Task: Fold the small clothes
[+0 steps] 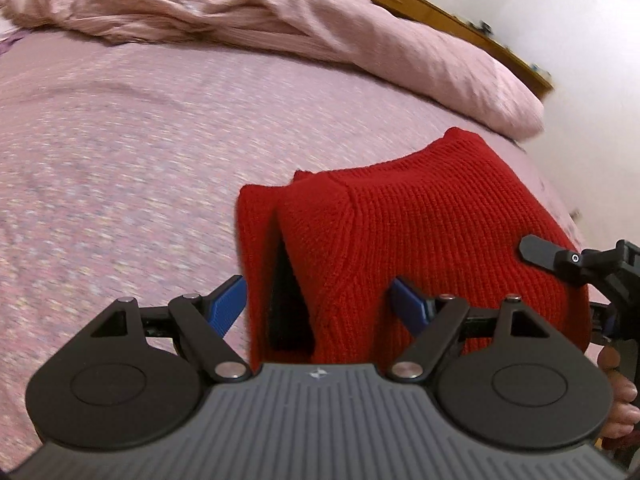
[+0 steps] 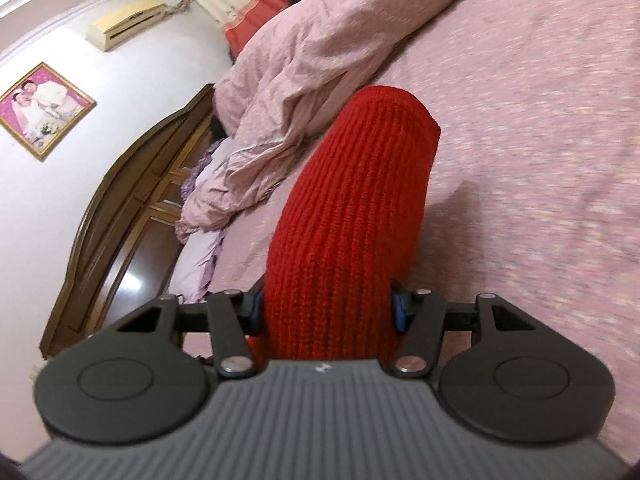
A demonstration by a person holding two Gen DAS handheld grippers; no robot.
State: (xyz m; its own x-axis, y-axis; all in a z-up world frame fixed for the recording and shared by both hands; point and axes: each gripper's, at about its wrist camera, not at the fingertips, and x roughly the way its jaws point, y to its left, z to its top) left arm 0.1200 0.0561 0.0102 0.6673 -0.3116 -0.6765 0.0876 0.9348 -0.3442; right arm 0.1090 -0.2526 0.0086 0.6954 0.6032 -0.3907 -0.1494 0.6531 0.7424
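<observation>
A red knit [image 1: 420, 240] is being held up over the bed [image 1: 120, 160], folded into a thick bundle. At its left end it is being clamped between the wide-set blue pads of the left gripper [image 1: 320, 304]. At its right end the bundle is being squeezed by the right gripper [image 2: 328, 308], pads pressed against both sides. A rumpled duvet [image 1: 248, 12] is lying beyond.

No words, numbers or brand names can be read anywhere. The only mark is a small pale emblem, without letters, on the ribbed grey body of the left gripper [image 1: 316, 304], and the same emblem on the right gripper [image 2: 326, 312].
</observation>
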